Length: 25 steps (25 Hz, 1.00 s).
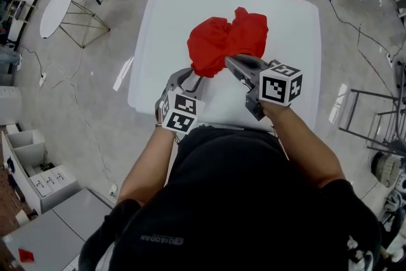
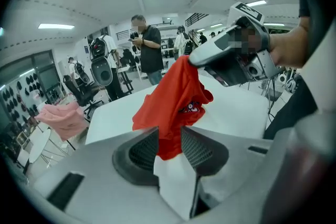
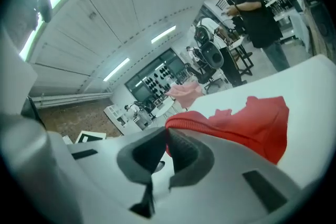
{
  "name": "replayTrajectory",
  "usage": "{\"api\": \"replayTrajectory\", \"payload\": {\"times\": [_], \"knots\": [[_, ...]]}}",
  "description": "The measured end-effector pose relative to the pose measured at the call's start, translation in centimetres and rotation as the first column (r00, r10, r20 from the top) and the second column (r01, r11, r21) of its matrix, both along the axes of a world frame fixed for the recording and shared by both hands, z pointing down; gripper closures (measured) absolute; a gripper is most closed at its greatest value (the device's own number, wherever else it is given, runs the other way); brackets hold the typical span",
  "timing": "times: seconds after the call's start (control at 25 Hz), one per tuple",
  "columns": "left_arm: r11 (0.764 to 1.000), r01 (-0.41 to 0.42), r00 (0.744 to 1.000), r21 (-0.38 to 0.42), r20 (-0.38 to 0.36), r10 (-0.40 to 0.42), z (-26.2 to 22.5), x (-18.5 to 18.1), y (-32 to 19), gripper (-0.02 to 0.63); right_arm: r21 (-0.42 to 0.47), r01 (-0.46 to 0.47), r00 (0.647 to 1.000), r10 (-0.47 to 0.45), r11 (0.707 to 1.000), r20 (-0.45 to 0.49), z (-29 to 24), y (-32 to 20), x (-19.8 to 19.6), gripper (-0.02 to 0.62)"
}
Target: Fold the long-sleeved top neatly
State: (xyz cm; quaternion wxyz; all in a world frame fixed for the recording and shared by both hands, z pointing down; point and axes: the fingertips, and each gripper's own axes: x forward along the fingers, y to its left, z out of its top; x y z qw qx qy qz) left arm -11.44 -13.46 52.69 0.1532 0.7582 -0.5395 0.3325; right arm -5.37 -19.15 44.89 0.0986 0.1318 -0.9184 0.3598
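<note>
Now the left claw (image 2: pixel 169 136) is closed on a fold of the red long-sleeved top (image 2: pixel 173 94), and the right claw (image 3: pixel 167 136) pinches its ribbed edge. The top hangs bunched just ahead of both claws, over the white surface (image 1: pixel 171 16). Its small print (image 2: pixel 191 107) is too small to read.

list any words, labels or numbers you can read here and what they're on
No text reads clearly.
Pale print on the person's black shirt: upside down, too small to read.
Small graphic on the red long-sleeved top: blurred.
Black-and-white square markers on the two cubes: patterns only.
</note>
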Motion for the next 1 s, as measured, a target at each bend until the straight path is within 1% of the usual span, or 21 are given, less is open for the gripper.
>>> {"api": "replayTrajectory", "payload": {"times": [0.2, 0.32, 0.4, 0.48, 0.56, 0.72, 0.76, 0.8, 0.88, 1.0], "knots": [[0.998, -0.008, 1.000, 0.057, 0.027, 0.007, -2.2, -0.3, -2.4, 0.482, 0.086, -0.020, 0.999, 0.017, 0.996, 0.040, -5.2, -1.8, -0.8, 0.581], [0.996, -0.004, 1.000, 0.084, 0.018, 0.003, -3.0, -0.1, -3.6, 0.482, 0.128, -0.039, 0.998, 0.032, 0.991, 0.055, -6.8, -2.2, -1.4, 0.581], [0.996, -0.003, 1.000, 0.086, 0.011, 0.002, -3.0, 0.2, -4.0, 0.482, 0.146, -0.056, 0.997, 0.048, 0.988, 0.057, -7.4, -2.4, -1.8, 0.581], [0.996, 0.018, 1.000, 0.088, 0.008, -0.019, -2.8, 0.3, -4.4, 0.483, 0.152, -0.073, 0.996, 0.065, 0.986, 0.054, -7.7, -2.3, -1.8, 0.581], [0.994, 0.057, 0.998, 0.091, -0.007, -0.057, -2.5, 0.2, -5.2, 0.483, 0.146, -0.080, 0.995, 0.071, 0.986, 0.067, -8.2, -2.2, -1.7, 0.581], [0.989, 0.126, 0.991, 0.080, -0.055, -0.122, -2.3, -0.7, -6.1, 0.483, 0.138, -0.066, 0.995, 0.054, 0.988, 0.088, -8.8, -1.3, -2.0, 0.581], [0.988, 0.133, 0.989, 0.076, -0.074, -0.127, -2.6, -0.8, -6.2, 0.500, 0.143, -0.063, 0.995, 0.052, 0.988, 0.085, -8.8, -1.2, -1.9, 0.581], [0.989, 0.132, 0.988, 0.069, -0.096, -0.125, -2.9, -0.8, -6.1, 0.533, 0.147, -0.065, 0.995, 0.053, 0.987, 0.083, -8.8, -1.3, -1.8, 0.581], [0.994, 0.098, 0.988, 0.054, -0.123, -0.090, -3.5, -0.4, -5.5, 0.552, 0.144, -0.079, 0.995, 0.069, 0.986, 0.076, -8.6, -2.1, -1.4, 0.581], [1.000, 0.004, 0.994, 0.028, -0.108, -0.001, -3.9, 0.4, -3.7, 0.560, 0.106, -0.091, 0.995, 0.086, 0.990, 0.048, -7.9, -4.2, -0.9, 0.580]]}}
